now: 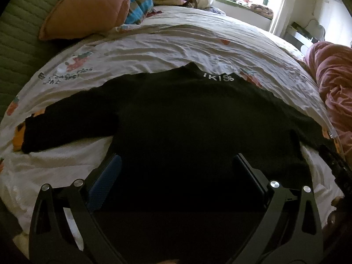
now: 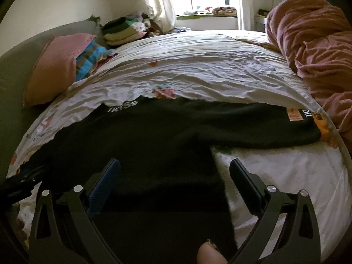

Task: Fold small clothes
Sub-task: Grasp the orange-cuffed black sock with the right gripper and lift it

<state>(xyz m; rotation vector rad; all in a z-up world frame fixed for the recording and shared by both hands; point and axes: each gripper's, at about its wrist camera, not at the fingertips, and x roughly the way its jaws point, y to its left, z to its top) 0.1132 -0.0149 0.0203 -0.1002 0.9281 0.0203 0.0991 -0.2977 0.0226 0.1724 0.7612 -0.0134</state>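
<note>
- Black long-sleeved knit sweater [image 1: 187, 118] is spread flat on white printed bedsheet [image 1: 176, 44].
- Left gripper [image 1: 176, 171] is held apart above hem.
- Right gripper [image 2: 175, 176] is held apart over sweater's side edge.

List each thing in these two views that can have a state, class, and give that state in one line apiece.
black sweater: spread flat on the bed, both sleeves out, not yet folded
left gripper: open, over the sweater's hem
right gripper: open, straddling the sweater's right edge
bedsheet: wrinkled
pink pillow: propped against the headboard
pink blanket: bunched up
folded clothes: stacked
</note>
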